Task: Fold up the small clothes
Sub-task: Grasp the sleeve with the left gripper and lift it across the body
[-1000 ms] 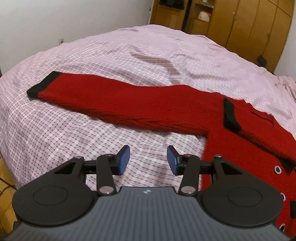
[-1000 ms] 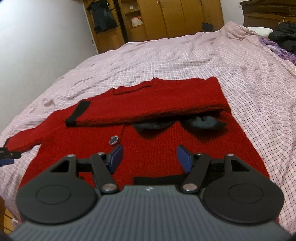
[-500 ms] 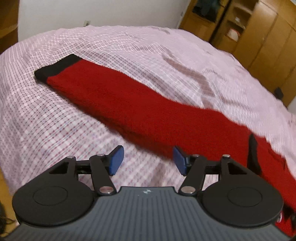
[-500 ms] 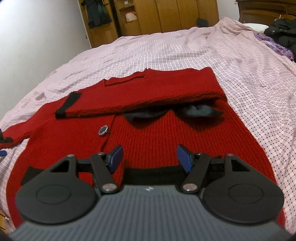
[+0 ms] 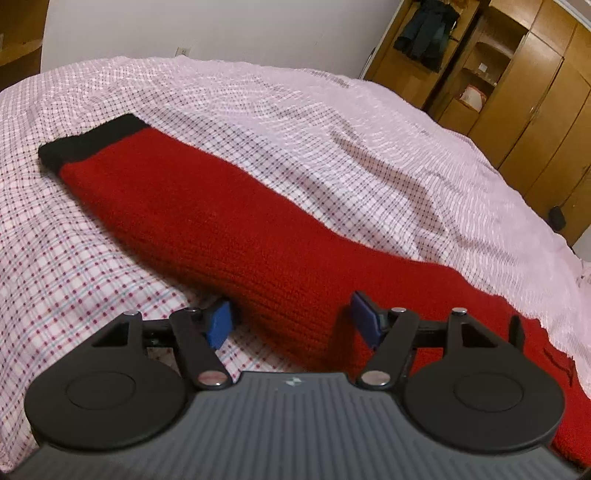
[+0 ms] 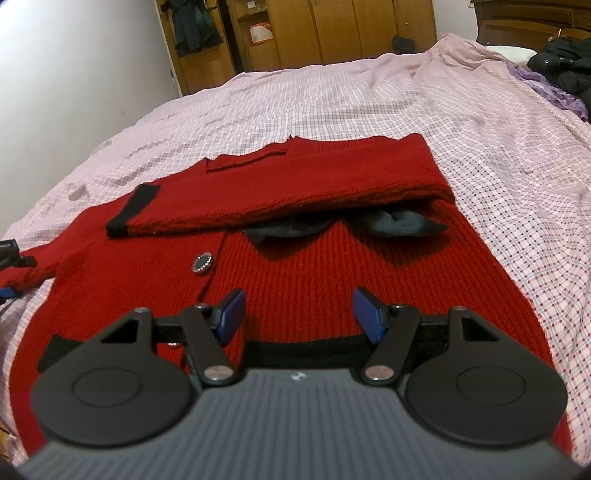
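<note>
A red knitted cardigan [image 6: 332, 266] with black trim lies flat on the bed. Its right sleeve [image 6: 295, 188] is folded across the chest, black cuff [image 6: 133, 210] to the left. The left sleeve [image 5: 229, 225] stretches out over the sheet, black cuff [image 5: 88, 142] at the far end. My left gripper [image 5: 291, 319] is open, its jaws either side of this sleeve near the shoulder, low over the bed. My right gripper [image 6: 299, 310] is open and empty above the cardigan's lower front, near the black hem [image 6: 303, 349].
The bed has a pink checked sheet [image 6: 369, 99]. Wooden wardrobes [image 5: 517, 92] stand behind the bed. Dark clothes [image 6: 565, 66] lie at the far right of the bed. A white wall [image 5: 221, 29] runs along the left side.
My left gripper has moved forward and down onto the outstretched sleeve, its jaws wider apart and now straddling it. My right gripper has drawn back slightly toward the hem.
</note>
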The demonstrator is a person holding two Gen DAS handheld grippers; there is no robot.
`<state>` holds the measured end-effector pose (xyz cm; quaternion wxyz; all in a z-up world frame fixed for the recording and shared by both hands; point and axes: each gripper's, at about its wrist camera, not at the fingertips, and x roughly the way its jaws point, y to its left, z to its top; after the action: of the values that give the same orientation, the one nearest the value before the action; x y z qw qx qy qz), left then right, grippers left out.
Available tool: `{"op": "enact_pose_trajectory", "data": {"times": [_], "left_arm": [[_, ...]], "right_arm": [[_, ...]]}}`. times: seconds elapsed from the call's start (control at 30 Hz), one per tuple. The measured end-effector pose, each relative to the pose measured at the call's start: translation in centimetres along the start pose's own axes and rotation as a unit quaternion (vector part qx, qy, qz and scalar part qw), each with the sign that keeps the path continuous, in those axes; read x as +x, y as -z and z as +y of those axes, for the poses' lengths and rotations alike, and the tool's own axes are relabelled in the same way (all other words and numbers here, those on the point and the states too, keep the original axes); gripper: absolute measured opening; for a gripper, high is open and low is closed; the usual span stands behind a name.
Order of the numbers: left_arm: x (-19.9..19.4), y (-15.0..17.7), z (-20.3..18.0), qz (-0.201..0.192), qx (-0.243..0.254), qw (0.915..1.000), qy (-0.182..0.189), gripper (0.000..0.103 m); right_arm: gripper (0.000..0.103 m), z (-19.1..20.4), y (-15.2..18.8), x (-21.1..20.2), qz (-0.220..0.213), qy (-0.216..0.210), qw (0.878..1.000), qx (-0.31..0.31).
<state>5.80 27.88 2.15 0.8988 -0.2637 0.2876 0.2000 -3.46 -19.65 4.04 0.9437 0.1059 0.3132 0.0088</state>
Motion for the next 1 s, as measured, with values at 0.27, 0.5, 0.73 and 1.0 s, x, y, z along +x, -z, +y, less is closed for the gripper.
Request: {"op": "enact_pose_trajectory", "data": {"times": [0.27,0.5,0.73,1.0], "left_arm": [[-1.3,-0.4,-1.1,-0.028,0.056,0.9978,0.022,0.031],[-4.9,-1.2,-3.4,-0.076,0.090,0.9905,0.071,0.024],[-8.6,-1.7,-7.6,-0.105,0.129,0.9791,0.116,0.023],[-10.9,-1.2,-13.0,-0.115,0.162,0.9663,0.164,0.023]], "right_arm": [[0.066,-0.4,0.0,-0.5,-0.007,-0.003,1.000,0.006],[0.066,-1.3,-0.5,-1.3,-0.021,-0.001,1.000,0.019],[0.066,-2.2,-0.6,-2.1,-0.034,-0.006,0.999,0.032],[0.066,-3.7,-0.6,-2.7,-0.045,-0.007,0.997,0.055]]}}
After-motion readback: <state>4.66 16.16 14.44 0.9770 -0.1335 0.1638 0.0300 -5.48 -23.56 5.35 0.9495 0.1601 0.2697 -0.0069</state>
